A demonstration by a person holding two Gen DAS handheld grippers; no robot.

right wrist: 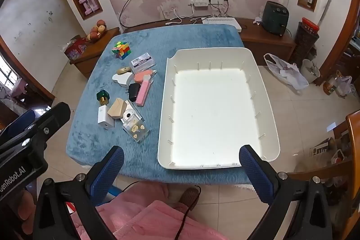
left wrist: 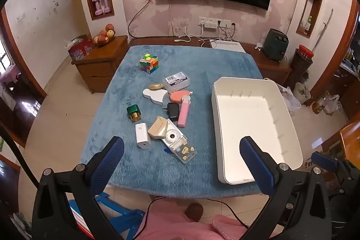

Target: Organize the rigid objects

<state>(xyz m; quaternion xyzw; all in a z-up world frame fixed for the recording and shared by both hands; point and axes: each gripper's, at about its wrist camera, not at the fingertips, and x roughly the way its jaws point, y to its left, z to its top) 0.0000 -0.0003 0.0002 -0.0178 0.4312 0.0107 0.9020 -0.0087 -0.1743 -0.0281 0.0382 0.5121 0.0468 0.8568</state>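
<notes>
Small rigid objects [left wrist: 166, 114], about a dozen, lie clustered on the blue plush table cover [left wrist: 202, 64], at nine o'clock of the empty white plastic tray [right wrist: 265, 91]. Nothing is sorted yet. The left gripper [left wrist: 181, 161] and right gripper [right wrist: 181, 169] hover, jaws spread, holding nothing.

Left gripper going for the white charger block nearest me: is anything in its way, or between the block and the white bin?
Nothing visible blocks the open left gripper from the white charger. Toward the white bin, the beige case and clear camera box lie between, so lift over them.
</notes>
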